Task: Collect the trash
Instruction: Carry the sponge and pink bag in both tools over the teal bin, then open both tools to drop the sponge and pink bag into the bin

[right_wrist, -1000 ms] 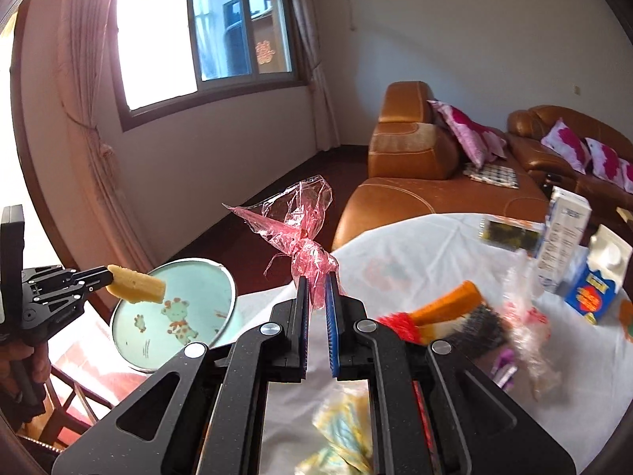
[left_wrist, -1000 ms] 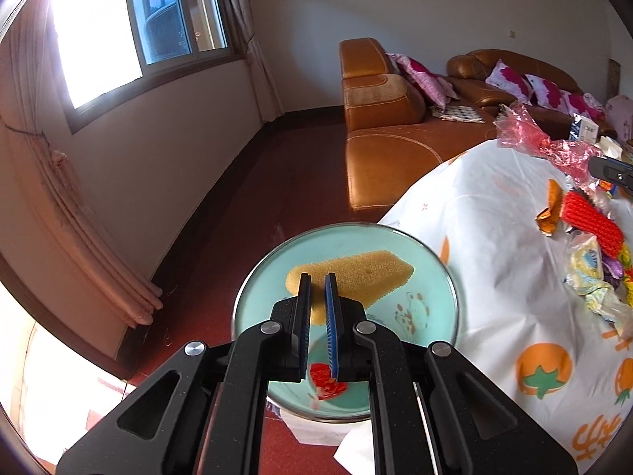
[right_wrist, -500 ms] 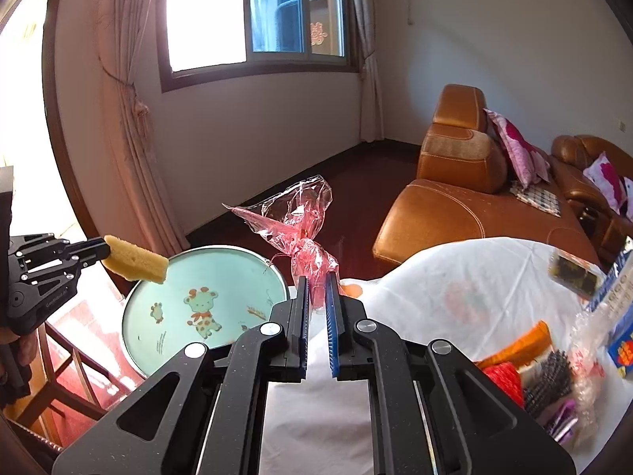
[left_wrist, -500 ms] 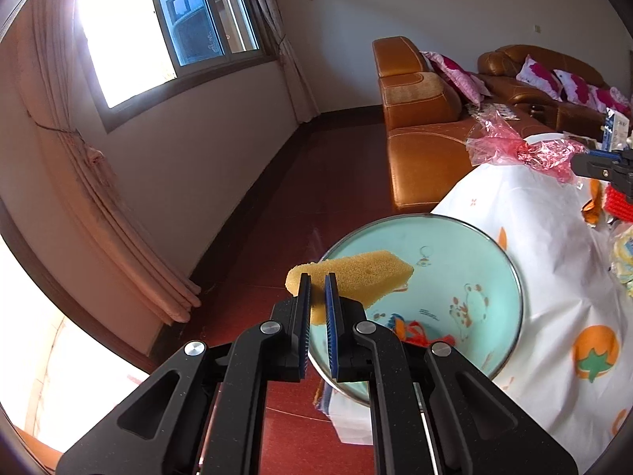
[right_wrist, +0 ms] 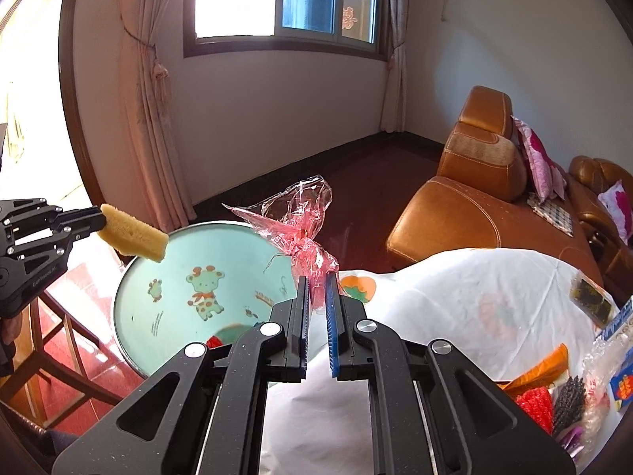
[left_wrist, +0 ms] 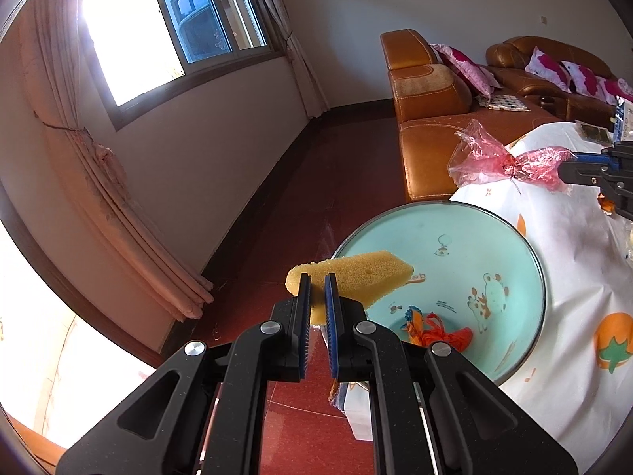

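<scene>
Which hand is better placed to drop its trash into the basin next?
Left, probably. Its tool holds the sponge right over the basin; the right tool holds its pink wrapper at the rim.

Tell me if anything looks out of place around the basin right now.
One thing: the teal basin sits at the very edge of the table, part of its rim overhanging the floor, so it might tip. Otherwise the left gripper holds a yellow sponge and the right gripper a pink wrapper.
</scene>
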A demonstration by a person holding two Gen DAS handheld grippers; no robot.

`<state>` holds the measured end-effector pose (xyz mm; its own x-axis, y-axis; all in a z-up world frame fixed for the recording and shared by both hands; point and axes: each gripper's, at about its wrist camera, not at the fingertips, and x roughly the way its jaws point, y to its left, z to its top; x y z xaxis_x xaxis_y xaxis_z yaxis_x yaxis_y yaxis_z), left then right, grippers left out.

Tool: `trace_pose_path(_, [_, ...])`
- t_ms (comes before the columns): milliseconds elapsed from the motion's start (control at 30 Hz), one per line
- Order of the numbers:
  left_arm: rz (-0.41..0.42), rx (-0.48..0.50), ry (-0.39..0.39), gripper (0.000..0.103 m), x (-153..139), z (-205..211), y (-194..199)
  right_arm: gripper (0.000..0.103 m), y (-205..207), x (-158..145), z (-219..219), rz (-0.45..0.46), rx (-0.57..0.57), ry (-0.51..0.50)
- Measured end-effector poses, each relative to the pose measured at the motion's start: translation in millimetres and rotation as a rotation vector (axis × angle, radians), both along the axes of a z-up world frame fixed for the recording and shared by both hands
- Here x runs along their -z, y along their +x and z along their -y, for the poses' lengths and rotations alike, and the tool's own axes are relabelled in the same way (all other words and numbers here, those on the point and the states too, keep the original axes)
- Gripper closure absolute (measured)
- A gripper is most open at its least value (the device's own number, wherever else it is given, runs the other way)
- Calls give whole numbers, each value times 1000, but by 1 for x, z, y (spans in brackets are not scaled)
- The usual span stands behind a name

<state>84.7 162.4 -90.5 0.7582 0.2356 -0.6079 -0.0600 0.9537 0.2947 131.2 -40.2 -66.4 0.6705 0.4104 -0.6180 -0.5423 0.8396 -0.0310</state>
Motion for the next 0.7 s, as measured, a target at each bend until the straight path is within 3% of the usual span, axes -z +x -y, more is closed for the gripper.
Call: trace_pose_path(700, [-14, 19, -20, 95, 2, 3, 2, 94, -3, 6, -10, -24, -52, -27])
